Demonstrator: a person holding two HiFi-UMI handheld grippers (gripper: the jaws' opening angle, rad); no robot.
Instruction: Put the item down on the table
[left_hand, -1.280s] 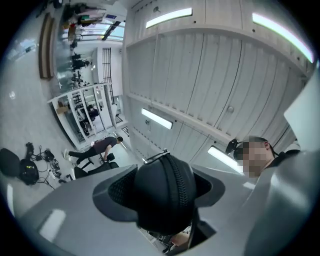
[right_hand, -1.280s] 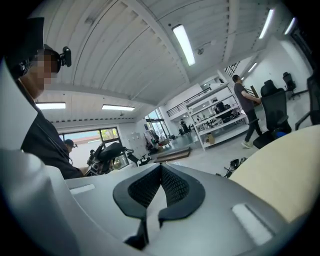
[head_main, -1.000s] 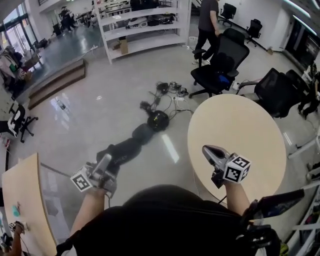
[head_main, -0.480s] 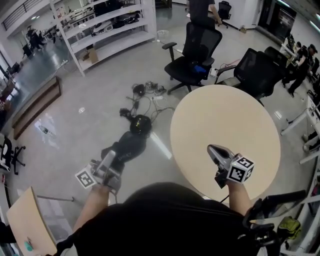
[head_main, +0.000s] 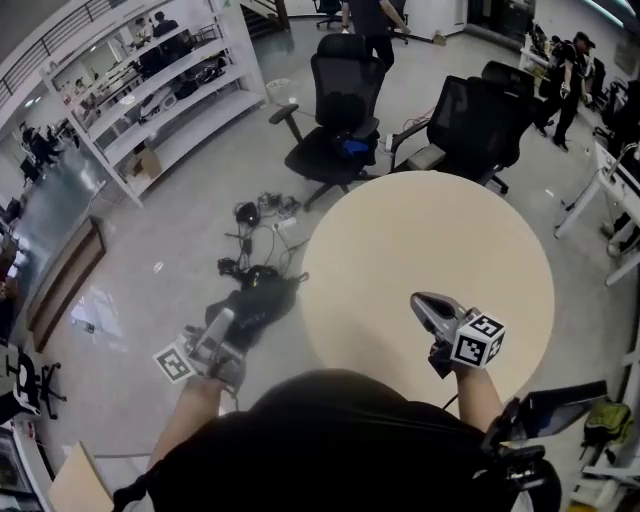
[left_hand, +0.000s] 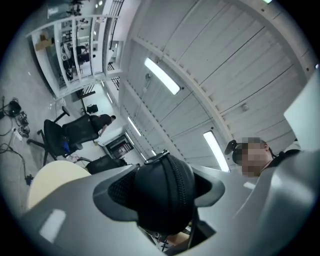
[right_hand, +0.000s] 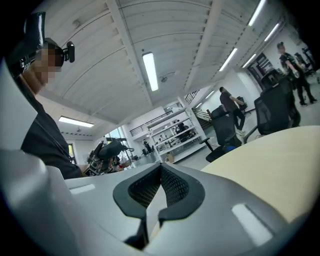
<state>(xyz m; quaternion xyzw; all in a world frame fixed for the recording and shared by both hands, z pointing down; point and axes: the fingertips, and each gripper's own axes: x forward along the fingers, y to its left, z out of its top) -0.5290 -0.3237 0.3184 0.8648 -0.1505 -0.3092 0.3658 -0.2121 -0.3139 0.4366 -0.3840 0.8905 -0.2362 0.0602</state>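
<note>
A long black zippered case (head_main: 255, 302) sticks out of my left gripper (head_main: 222, 325), which is shut on it and held over the floor, left of the round beige table (head_main: 430, 240). In the left gripper view the case (left_hand: 156, 202) fills the gap between the jaws of the left gripper (left_hand: 160, 189) and points up at the ceiling. My right gripper (head_main: 418, 301) hovers over the table's near edge, shut with nothing in it. In the right gripper view the right gripper (right_hand: 159, 171) has its pads together, and the table (right_hand: 270, 160) lies to its right.
Two black office chairs (head_main: 335, 110) (head_main: 480, 115) stand beyond the table. Cables and small devices (head_main: 262, 212) lie on the floor to its left. White shelving (head_main: 150, 90) lines the back left. People walk at the far back. A second tabletop's corner (head_main: 75, 485) shows at bottom left.
The view has swung round: the round table sits more central and nearer, and the shelving and chairs have shifted left. Both grippers keep their pose, the left still holding the case.
</note>
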